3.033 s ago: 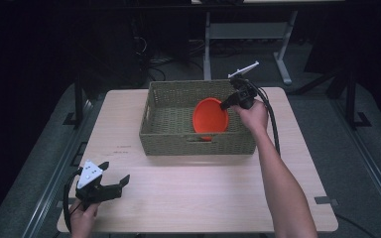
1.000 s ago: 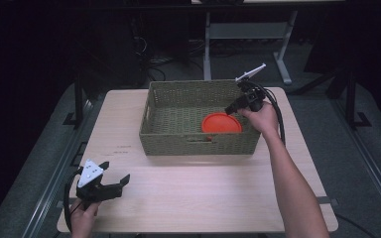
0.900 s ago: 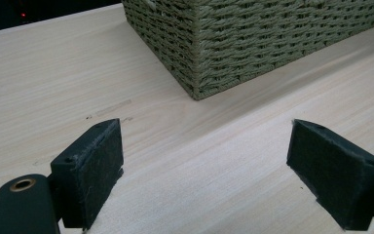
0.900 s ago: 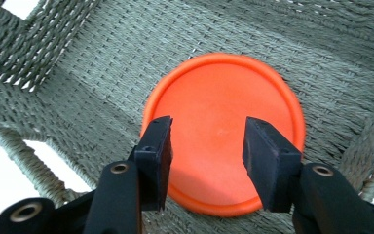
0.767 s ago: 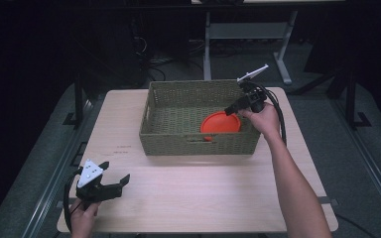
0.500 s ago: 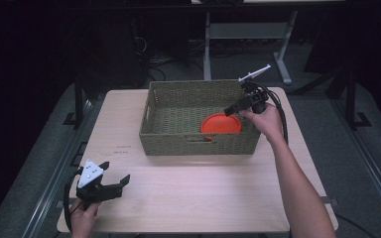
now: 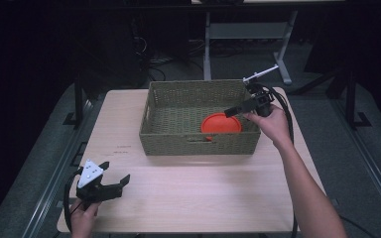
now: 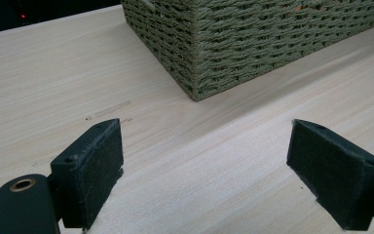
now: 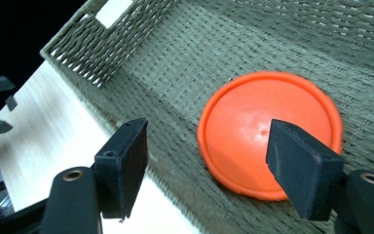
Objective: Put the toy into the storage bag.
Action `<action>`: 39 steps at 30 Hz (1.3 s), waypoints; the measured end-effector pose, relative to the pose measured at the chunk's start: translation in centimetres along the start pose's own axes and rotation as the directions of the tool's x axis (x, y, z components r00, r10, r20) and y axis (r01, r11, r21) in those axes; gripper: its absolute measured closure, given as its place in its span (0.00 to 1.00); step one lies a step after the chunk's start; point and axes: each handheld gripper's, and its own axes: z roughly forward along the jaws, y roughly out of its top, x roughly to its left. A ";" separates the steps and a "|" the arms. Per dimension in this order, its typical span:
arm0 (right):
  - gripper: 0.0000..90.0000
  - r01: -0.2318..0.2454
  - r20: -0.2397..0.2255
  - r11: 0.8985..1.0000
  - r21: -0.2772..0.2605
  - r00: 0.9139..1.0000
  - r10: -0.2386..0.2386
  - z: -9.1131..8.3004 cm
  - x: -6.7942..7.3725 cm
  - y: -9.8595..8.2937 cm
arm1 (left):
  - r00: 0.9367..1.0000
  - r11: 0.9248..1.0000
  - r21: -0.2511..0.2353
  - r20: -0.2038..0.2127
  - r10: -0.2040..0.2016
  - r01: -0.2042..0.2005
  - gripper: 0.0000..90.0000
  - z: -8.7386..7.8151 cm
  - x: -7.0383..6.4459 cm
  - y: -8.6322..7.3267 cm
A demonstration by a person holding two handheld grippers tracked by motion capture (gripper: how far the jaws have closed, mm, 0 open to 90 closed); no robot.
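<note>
Jaws wide on both grippers, lift your right gripper (image 7: pixel 234 110) straight up, toward twelve o'clock, clear of the orange plate (image 9: pixel 271 130) lying flat in the basket (image 7: pixel 198 145), and keep your left gripper (image 7: pixel 115 177) idle at seven o'clock on the table (image 7: pixel 203 193).

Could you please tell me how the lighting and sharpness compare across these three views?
High view: table lit, surroundings almost black, slightly soft. Left gripper view: even light, basket weave crisp, near tongs soft. Right gripper view: orange disc bright and clear, the table edge at left washed out and blurred.

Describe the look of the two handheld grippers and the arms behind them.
Both are black. The left gripper carries a grey three-cornered plate; the right gripper has a thin pale rod on top. Black cables trail from each. Jaws are flat, dark, felt-like blocks with brass-ringed pivots. Forearms are bare, no sleeves.
</note>
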 end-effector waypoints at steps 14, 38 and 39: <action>0.32 0.059 -0.012 0.998 -0.021 0.998 -0.059 -2.7 1.6 -1.5 | 1.000 1.000 -0.003 -0.005 0.004 -0.004 0.14 -0.1 0.0 0.0; 0.30 0.129 -0.024 0.990 -0.054 0.991 -0.130 -4.9 4.1 -6.2 | 1.000 1.000 0.003 -0.002 0.014 -0.014 0.14 -0.2 0.0 0.0; 0.30 0.129 -0.024 0.990 -0.054 0.991 -0.130 -4.9 4.1 -6.2 | 1.000 1.000 0.001 -0.003 0.012 -0.012 0.14 -0.2 0.0 -0.1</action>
